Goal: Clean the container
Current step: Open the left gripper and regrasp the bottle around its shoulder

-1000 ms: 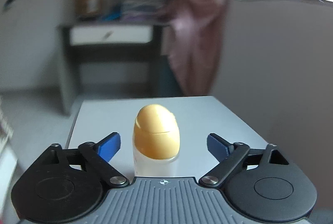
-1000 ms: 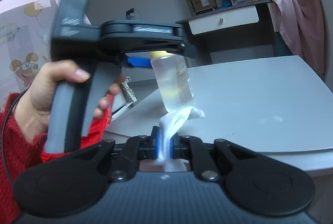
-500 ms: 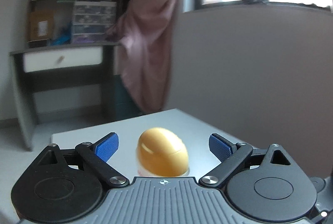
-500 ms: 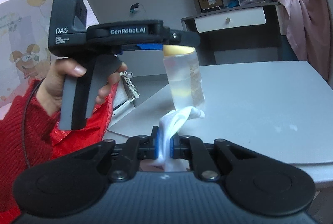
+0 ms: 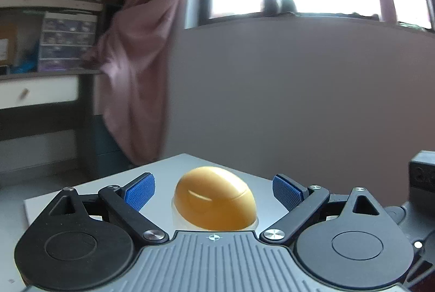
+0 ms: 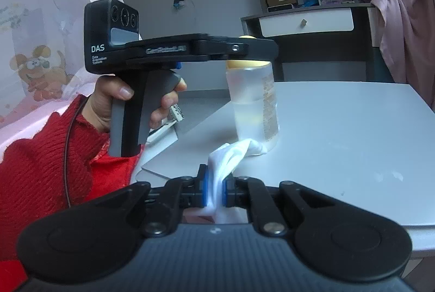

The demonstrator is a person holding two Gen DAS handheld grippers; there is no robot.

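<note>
In the right wrist view, a hand (image 6: 119, 99) in a red knitted sleeve (image 6: 51, 153) is gripping the handle of the left gripper (image 6: 252, 47) at the left, and the tool is reaching rightward so that its black fingers are standing level with the yellow cap (image 6: 244, 63) of the container (image 6: 254, 107). Seen from the left wrist camera, the left gripper (image 5: 214, 190) is holding its blue pads (image 5: 140, 191) spread wide on either side of the cap (image 5: 214, 198), with clear gaps on both sides, so nothing is being pinched there. The container is a clear plastic bottle standing upright on the white table (image 6: 353, 134), near its front left part; its body is looking mostly see-through, with a printed label running down its right side, and whether any liquid is sitting inside cannot be told. Just in front of the bottle's base, a white cloth (image 6: 231, 156) is lying bunched, its far end touching the bottle's lower wall. The right gripper (image 6: 214, 190) is pressing its blue pads together on the near end of that cloth, pinching it firmly. Farther right, a faint pale smear (image 6: 391, 175) is showing on the tabletop, and behind it a pink curtain (image 6: 402, 9) is hanging beside a dark desk with a white drawer (image 6: 304, 23).
</note>
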